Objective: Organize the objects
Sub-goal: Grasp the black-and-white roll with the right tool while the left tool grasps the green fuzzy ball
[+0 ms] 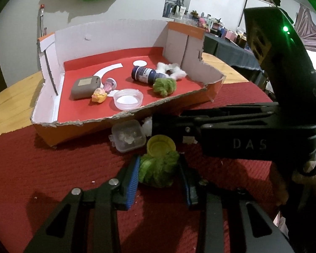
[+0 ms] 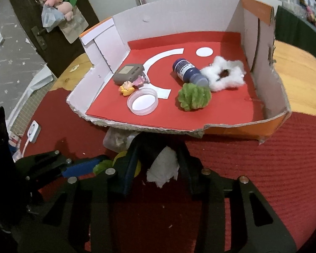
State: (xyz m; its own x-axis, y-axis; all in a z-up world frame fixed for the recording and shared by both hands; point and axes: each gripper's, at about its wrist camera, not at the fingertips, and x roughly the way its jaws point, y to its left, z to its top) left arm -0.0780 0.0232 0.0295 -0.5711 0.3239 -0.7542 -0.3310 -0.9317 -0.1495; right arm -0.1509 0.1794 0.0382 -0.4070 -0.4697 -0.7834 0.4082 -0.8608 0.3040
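Green pom-pom (image 1: pixel 158 169), yellow cap (image 1: pixel 161 146), navy bottle (image 2: pixel 188 70), red-lined box (image 2: pixel 200 109), blue claw pads (image 1: pixel 133 180).

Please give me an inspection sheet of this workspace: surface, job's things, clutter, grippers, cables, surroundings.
Surface: red mat on a wooden table.
Job's things: cardboard tray holds blue bottle, grey case, clear lid, white fluff ring, green pompom, small figures. Outside it: clear box, yellow cap.
Clutter: white crumbs on mat.
Grippers: left gripper around second green pompom; right gripper shut on white wad.
Cables: nothing seen.
Surroundings: cluttered shelves, bags on wall.
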